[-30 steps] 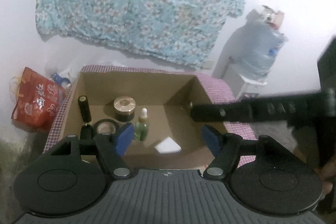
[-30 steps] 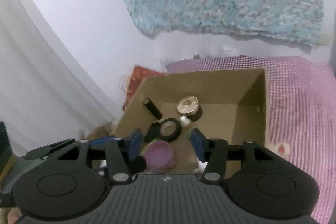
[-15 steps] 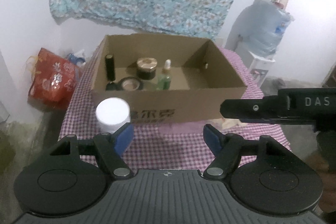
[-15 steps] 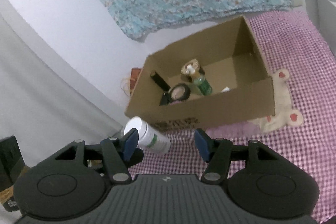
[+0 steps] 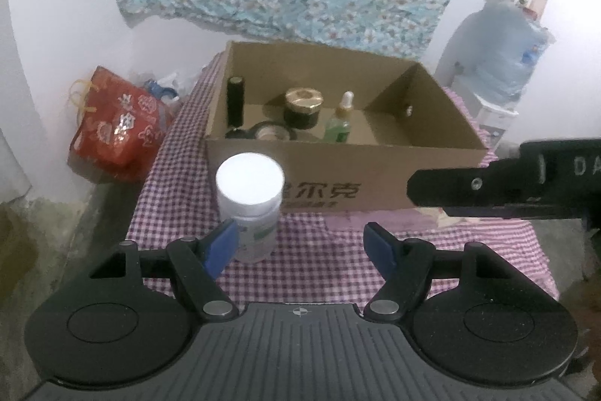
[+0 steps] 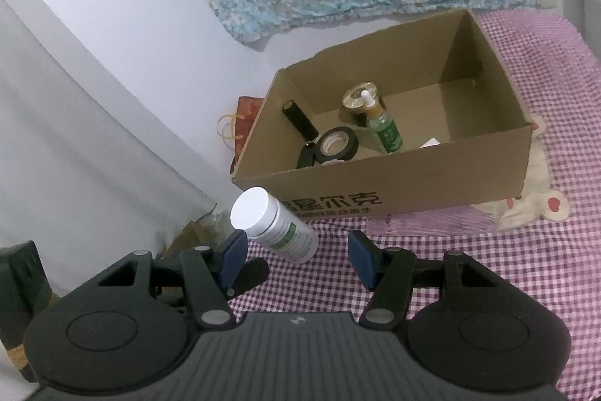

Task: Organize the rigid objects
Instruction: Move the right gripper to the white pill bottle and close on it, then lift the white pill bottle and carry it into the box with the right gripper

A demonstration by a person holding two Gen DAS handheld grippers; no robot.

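Left wrist view shows my left gripper (image 5: 302, 241) spread and empty, the upright white-capped plastic bottle with a green label (image 5: 249, 202) touching its left pad. My right gripper (image 6: 296, 256) is likewise spread, bottle (image 6: 276, 222) just beyond its left finger. I judge I should centre one gripper on the body below the cap, close gently, then lift over the open brown cardboard box (image 5: 375, 175).

We hold the left tool (image 5: 302, 243) angled downward, its blue pads (image 5: 221, 245) standing apart with nothing pressed between them. Our right tool (image 6: 296, 256) also tilts downward, pads (image 6: 360, 260) apart and empty. In the left wrist view it reaches in from the right.
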